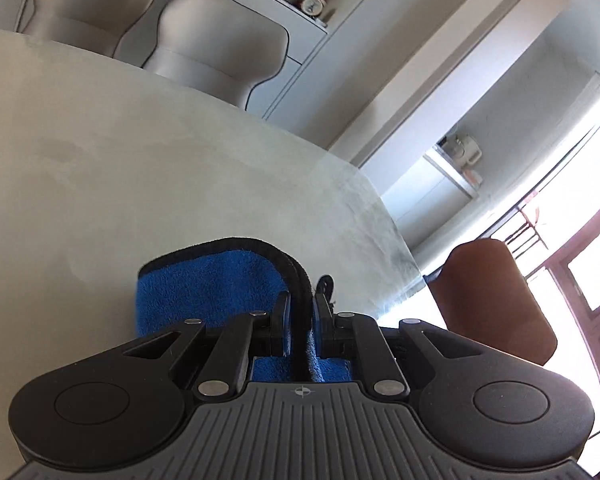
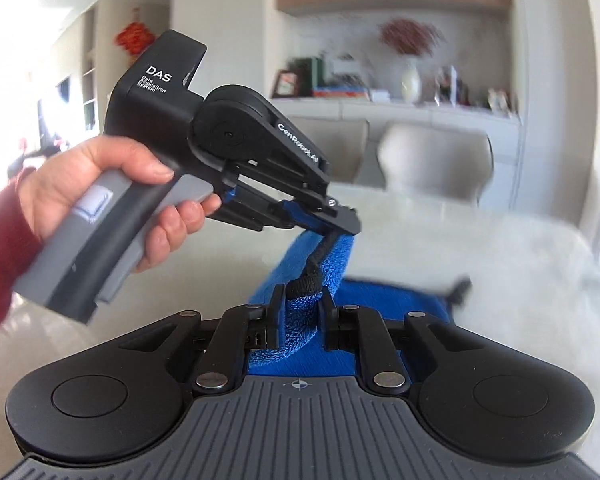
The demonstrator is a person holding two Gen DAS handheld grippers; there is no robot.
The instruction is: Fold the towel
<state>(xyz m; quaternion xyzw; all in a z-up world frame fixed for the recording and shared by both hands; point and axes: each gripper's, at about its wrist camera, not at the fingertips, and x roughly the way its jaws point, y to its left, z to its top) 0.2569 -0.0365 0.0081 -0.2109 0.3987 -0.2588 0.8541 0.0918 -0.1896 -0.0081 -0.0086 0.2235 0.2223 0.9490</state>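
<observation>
A blue towel with a black hem is held up above a pale table. My left gripper is shut on the towel's black edge. In the right wrist view my right gripper is shut on a bunched corner of the towel. The left gripper shows there too, held by a hand, pinching the towel's upper edge just ahead of my right gripper. The rest of the towel trails down onto the table.
Two pale upholstered chairs stand at the table's far side. A brown chair back stands by the table's right corner, near bright windows. A sideboard with books and a vase lines the wall behind.
</observation>
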